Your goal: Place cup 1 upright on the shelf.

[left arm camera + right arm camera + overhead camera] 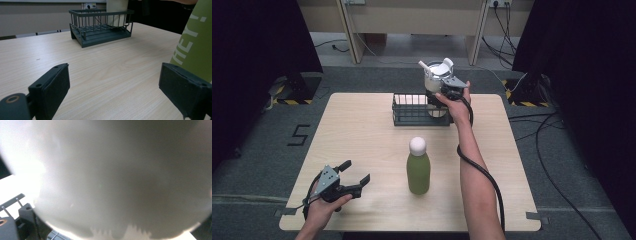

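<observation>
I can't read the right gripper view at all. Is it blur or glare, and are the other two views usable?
Right gripper view: a pale cup sits too close to focus, blown out white at the left. High view: evenly lit and clear, the right gripper at the cup over the basket. Left gripper view: table and basket sharp, the green bottle cut off at the right edge.

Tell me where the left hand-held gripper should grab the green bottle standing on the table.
Probably the green bottle's straight body, below the narrowing shoulder and round white cap. It stands upright, so the left hand-held gripper would best come in level from the bottle's left, where its open jaws already face it with bare table between.
</observation>
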Tool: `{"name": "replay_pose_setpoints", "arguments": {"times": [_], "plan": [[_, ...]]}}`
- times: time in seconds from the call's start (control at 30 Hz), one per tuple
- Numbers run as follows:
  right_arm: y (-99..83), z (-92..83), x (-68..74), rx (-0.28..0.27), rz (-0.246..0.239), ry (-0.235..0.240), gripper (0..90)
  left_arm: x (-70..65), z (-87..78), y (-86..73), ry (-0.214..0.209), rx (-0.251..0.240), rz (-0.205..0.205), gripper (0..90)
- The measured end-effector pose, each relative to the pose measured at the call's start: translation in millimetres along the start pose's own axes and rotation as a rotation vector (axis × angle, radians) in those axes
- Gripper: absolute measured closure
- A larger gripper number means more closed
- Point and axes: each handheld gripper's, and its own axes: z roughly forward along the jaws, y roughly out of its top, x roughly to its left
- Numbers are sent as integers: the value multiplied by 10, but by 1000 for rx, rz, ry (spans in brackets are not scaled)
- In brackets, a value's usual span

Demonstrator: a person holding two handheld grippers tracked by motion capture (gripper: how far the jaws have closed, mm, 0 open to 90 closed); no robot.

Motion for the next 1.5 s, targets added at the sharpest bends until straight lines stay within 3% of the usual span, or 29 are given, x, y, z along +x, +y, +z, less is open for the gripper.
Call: {"name": "replay_pose_setpoints", "arguments": {"times": [1.0, 1.5], "plan": [[-69, -326, -19, -11, -10, -3, 34, -44, 21, 15, 3, 2, 18, 76], [-116, -621, -52, -39, 5, -27, 51, -94, 48, 46, -5, -1, 30, 76]]}}
